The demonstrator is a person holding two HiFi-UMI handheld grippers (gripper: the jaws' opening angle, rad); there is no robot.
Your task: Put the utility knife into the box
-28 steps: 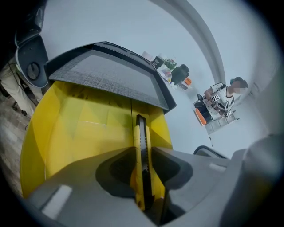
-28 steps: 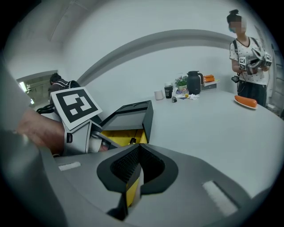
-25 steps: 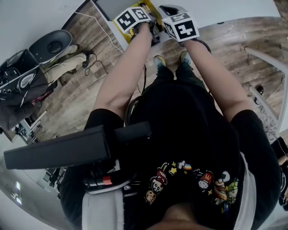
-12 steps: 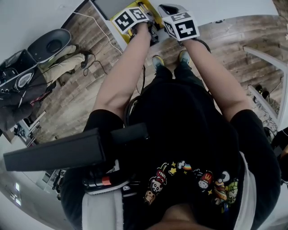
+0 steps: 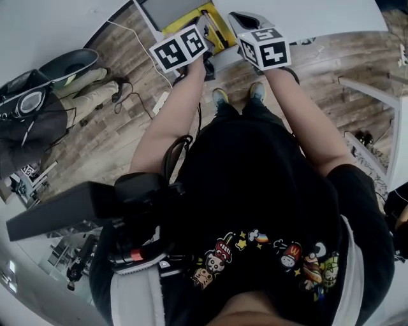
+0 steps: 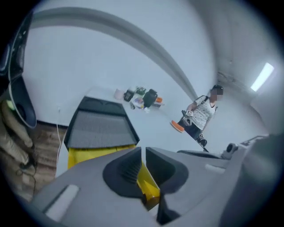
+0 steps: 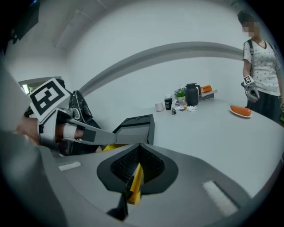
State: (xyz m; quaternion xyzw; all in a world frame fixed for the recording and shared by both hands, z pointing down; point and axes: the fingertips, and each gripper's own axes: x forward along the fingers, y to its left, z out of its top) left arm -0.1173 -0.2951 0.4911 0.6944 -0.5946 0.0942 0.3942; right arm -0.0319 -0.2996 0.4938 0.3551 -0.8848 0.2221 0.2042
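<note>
The box (image 5: 191, 18) is yellow with an open grey foam-lined lid (image 6: 98, 127) and stands on the white table at the top of the head view; it also shows in the right gripper view (image 7: 135, 128). My left gripper (image 6: 143, 156) is shut on a yellow piece (image 6: 146, 186) that looks like the utility knife. My right gripper (image 7: 138, 153) is shut on the thin yellow-and-black knife (image 7: 134, 184). Both grippers hang close together just in front of the box, their marker cubes (image 5: 180, 48) (image 5: 264, 48) side by side. The left gripper's fingers (image 7: 86, 133) reach in toward the right one.
The white table (image 7: 208, 128) runs far back, with a black jug and small cups (image 7: 184, 99) and an orange item (image 7: 242, 111). A person (image 7: 262, 66) stands at its far side. Below lies wood floor (image 5: 115, 140) with cables and equipment (image 5: 29, 114).
Both grippers have drawn back a little toward my body, the left one further and to the left. More of the yellow box and its lid now shows beyond them.
</note>
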